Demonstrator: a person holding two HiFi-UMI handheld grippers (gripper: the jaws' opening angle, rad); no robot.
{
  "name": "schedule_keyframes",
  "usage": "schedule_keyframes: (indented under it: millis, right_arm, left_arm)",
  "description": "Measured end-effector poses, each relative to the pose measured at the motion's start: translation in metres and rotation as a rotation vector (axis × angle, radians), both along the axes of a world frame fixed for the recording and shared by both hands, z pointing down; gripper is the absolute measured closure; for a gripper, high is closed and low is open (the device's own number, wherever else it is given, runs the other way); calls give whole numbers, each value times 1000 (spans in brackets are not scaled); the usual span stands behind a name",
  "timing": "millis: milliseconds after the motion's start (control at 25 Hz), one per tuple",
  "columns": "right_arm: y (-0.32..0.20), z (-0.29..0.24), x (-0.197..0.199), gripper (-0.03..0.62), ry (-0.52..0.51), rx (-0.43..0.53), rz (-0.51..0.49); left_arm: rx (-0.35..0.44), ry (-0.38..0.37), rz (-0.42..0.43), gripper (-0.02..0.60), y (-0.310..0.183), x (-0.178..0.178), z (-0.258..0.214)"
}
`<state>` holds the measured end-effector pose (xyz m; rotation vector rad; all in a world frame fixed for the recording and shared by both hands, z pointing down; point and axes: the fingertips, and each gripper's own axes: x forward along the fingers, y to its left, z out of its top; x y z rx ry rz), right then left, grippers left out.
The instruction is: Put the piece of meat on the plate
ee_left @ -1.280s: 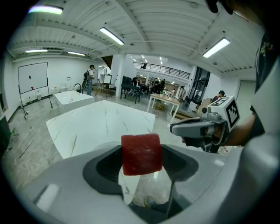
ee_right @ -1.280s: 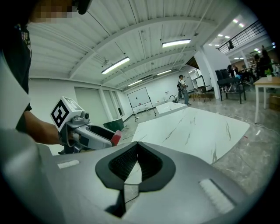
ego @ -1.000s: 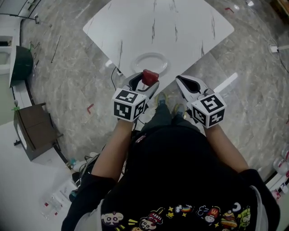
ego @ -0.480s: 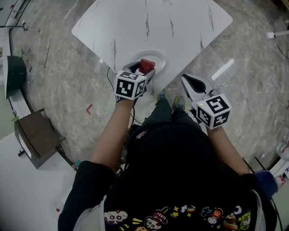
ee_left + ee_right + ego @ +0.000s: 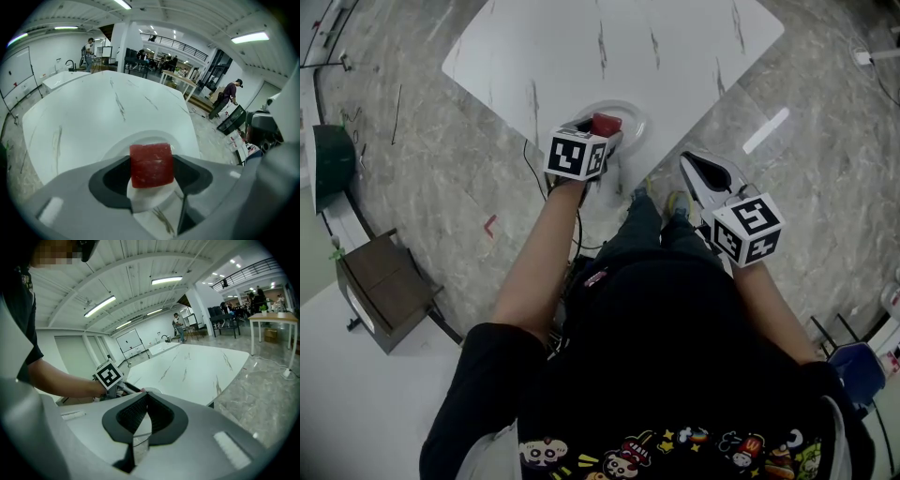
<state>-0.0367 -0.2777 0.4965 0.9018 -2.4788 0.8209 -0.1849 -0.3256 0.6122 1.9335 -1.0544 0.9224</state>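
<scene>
Since the left hand-held gripper [image 5: 602, 133], pinching the meat [image 5: 606, 123], has advanced over the plate [image 5: 635, 120], release looks next; the right hand-held gripper [image 5: 703, 172] stays pressed together, empty.

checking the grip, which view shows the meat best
Left gripper view: the meat sits large, clamped between the fingers above the plate. The head view shows it as a small red block. The right gripper view doesn't show it clearly.
</scene>
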Motion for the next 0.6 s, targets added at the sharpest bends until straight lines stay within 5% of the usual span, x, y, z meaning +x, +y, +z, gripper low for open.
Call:
schedule_keyframes:
  millis: [600]
  right_arm:
    - [9,7,14,568,-6,-12,39]
  left_arm:
    - [-18,-26,5,192,-4,6,16]
